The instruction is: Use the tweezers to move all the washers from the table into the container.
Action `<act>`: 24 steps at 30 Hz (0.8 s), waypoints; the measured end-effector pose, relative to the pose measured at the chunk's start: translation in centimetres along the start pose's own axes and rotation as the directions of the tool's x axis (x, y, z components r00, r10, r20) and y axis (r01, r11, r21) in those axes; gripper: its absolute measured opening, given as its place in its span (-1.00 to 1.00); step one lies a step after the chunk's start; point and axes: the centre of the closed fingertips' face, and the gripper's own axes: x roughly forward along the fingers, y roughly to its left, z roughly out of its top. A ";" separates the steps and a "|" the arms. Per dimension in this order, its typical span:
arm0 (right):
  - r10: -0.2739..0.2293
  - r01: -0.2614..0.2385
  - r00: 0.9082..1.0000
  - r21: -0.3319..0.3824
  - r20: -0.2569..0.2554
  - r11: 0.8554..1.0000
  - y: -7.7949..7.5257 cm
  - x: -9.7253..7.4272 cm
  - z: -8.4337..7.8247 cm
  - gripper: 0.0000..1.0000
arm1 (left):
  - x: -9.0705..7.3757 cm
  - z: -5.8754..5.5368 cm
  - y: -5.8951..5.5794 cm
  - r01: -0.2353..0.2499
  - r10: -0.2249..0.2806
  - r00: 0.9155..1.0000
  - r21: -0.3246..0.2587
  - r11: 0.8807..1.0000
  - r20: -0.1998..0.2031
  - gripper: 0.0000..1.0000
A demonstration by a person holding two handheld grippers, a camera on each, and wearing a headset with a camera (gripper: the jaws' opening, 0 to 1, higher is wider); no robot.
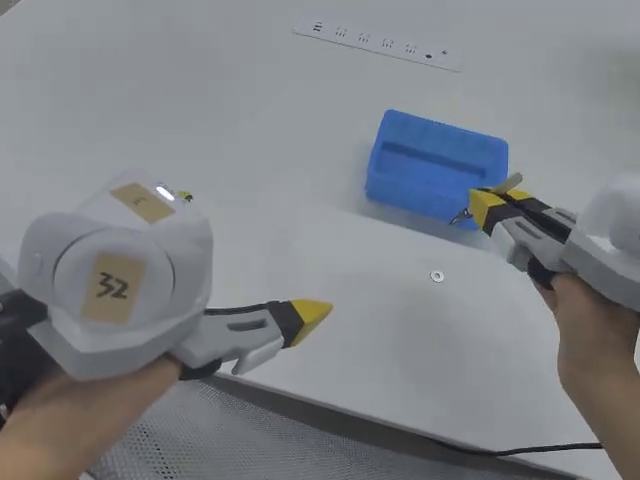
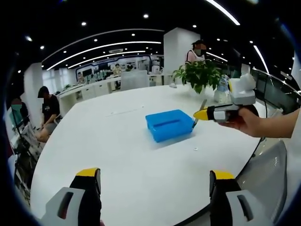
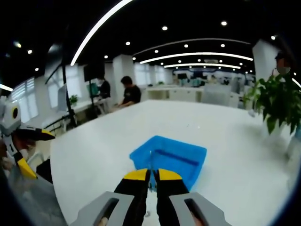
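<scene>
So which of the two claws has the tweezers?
The right claw, shut on the tweezers near the blue container; the left claw is open and empty.

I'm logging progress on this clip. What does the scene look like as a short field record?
left gripper: open, holding nothing
right gripper: shut on the tweezers, their tips by the container's near side
container: blue, on the table; contents too small to tell
washer: one lies on the table, in front of the container
washer in tweezers: cannot tell
</scene>
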 end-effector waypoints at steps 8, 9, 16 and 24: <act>0.018 -0.018 0.998 -0.008 -0.056 1.000 0.7 -0.5 -2.5 -0.95 | 0.3 0.2 -0.1 0.014 -0.014 1.000 -0.002 1.000 0.004 0.98; 0.018 -0.019 0.998 -0.005 -0.060 1.000 0.7 -0.5 -2.6 -0.95 | 0.3 0.1 -0.1 0.012 -0.012 1.000 0.002 1.000 0.001 0.98; 0.020 -0.020 0.996 -0.006 -0.089 1.000 0.7 -0.2 -3.9 -0.95 | 0.4 -0.3 0.0 0.008 -0.008 1.000 0.005 1.000 -0.012 0.98; 0.023 -0.024 0.995 -0.015 -0.096 1.000 1.0 -0.2 -4.6 -0.95 | 0.3 -0.6 0.2 0.000 0.000 1.000 0.005 1.000 -0.016 0.98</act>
